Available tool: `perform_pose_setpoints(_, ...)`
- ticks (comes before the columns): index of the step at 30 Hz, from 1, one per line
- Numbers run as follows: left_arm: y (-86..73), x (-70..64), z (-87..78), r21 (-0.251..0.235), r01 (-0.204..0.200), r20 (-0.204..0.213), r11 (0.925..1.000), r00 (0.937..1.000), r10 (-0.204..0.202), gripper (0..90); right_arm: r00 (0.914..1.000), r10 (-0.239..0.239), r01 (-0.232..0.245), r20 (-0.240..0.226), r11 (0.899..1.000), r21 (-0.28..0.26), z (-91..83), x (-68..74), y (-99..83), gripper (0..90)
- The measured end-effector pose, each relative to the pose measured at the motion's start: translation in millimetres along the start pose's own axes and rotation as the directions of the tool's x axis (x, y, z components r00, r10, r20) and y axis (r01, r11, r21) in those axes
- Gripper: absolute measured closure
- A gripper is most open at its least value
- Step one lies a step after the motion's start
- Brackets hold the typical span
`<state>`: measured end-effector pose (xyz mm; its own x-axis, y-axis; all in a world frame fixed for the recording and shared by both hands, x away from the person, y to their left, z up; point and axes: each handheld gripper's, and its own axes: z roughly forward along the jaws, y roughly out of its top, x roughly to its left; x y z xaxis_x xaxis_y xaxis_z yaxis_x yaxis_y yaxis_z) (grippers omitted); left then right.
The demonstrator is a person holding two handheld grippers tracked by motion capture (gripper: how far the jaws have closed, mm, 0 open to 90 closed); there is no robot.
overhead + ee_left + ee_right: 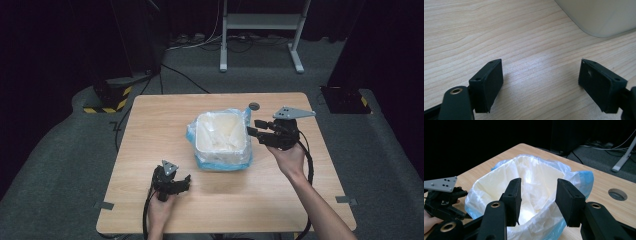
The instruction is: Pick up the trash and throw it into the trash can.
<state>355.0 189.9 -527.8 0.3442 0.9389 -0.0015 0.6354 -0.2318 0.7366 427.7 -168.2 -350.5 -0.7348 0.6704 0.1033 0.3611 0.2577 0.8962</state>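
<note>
At the middle of the wooden bench stands a white bin lined with a thin bag (blue film folded over its rim); the right claw, half open and empty, should pinch just the film at the right rim, while the left claw rests wide open and empty, near left.

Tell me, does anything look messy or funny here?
A little. The thin blue plastic bag lining the white square bin is crumpled, bunching unevenly over the rim. Nothing looks spilled or broken on the wooden table.
</note>
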Motion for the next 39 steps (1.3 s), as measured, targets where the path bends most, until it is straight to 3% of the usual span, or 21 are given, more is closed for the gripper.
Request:
perform_pose_setpoints(21,0.0,-0.2,0.1,-0.001,0.002,0.001,1.0,1.0,-0.002,19.7,0.9998,0.013,-0.013,0.018,1.0,-0.018,-31.3,-0.9,-15.2,54.4)
perform_pose_setpoints(26,0.0,0.0,0.0,0.0,0.0,0.0,1.0,1.0,0.0,19.7,0.9993,0.013,-0.011,0.036,0.999,-0.042,-42.7,-1.4,-19.7,54.4)
perform_pose_setpoints(39,0.0,0.0,0.0,0.0,-0.001,0.0,1.0,1.0,0.001,19.7,0.9978,0.014,-0.011,0.064,0.999,-0.043,-57.7,-2.8,-34.5,54.5)
